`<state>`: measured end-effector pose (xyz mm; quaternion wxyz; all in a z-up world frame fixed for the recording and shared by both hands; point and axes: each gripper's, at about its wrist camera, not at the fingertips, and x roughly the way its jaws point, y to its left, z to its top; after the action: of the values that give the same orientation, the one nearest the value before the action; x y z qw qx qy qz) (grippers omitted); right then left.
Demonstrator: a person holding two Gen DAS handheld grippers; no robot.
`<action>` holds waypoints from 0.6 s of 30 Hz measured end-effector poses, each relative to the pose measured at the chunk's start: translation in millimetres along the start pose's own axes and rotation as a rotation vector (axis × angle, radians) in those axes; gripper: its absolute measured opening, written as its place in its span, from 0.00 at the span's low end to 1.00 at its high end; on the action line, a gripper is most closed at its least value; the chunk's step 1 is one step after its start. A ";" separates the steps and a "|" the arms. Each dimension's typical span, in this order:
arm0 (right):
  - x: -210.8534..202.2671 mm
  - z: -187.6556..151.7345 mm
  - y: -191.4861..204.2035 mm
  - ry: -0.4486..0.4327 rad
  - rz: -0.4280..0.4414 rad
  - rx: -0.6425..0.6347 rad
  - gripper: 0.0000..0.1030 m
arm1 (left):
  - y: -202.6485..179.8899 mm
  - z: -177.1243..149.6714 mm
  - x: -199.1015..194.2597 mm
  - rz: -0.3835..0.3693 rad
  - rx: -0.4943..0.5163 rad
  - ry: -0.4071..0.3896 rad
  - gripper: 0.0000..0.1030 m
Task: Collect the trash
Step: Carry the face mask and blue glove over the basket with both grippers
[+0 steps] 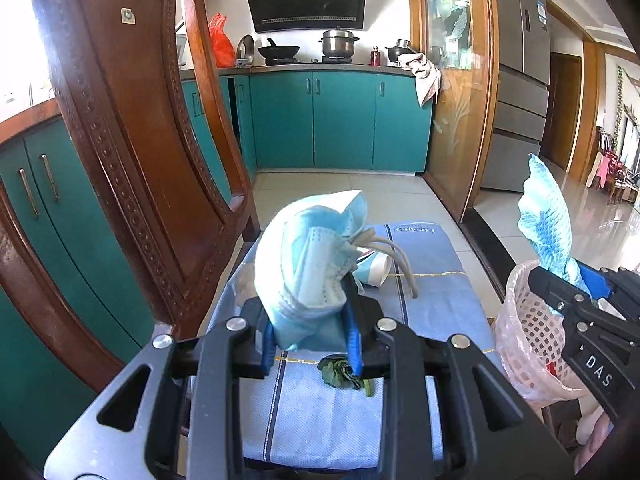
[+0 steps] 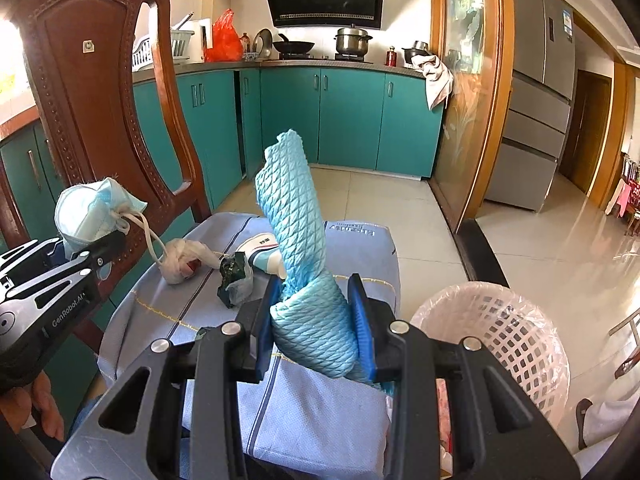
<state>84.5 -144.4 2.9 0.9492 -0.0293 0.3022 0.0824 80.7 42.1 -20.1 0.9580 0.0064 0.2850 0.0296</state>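
Two pieces of trash lifted, one in each gripper.

Crumpled mask [image 1: 308,256] pinched between the blue pads of the left gripper [image 1: 314,344], ear loops [image 1: 400,260] dangling toward 3 o'clock, raised above the cloth [image 1: 332,412]. Twisted blue rag [image 2: 298,240] clamped in the right gripper [image 2: 316,344], free end standing up toward 12 o'clock. In the right view, at 9 o'clock from the rag: white wad [image 2: 182,260], dark green scrap in clear wrap [image 2: 234,280] and a small white-and-teal tube [image 2: 260,256] lying on the cloth, apart from both grippers. A wilted leaf [image 1: 340,374] just under the left pads in the left view. At 4 o'clock from the rag, a lined basket [image 2: 500,344] beside the cloth. At 10 o'clock, a chair back [image 2: 104,92]; at 12, teal cabinets [image 2: 348,116] under a stove.
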 end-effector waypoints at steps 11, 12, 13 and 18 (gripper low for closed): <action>14.2 1.8 4.2 0.020 0.018 0.003 0.33 | 3.6 1.7 6.6 0.006 0.004 0.010 0.28; 13.8 2.6 4.7 0.017 0.025 0.008 0.33 | 3.6 3.5 6.3 0.010 0.007 0.009 0.28; 13.3 2.1 4.6 0.015 0.029 0.010 0.33 | 4.2 4.0 5.6 0.015 0.008 0.006 0.28; 19.3 -9.6 4.2 0.045 0.034 0.007 0.33 | 4.8 -1.8 8.9 0.024 0.000 0.019 0.28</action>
<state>93.9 -138.6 -16.2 0.9408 -0.0225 0.3242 0.0969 86.8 47.4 -26.3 0.9548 0.0098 0.2941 0.0412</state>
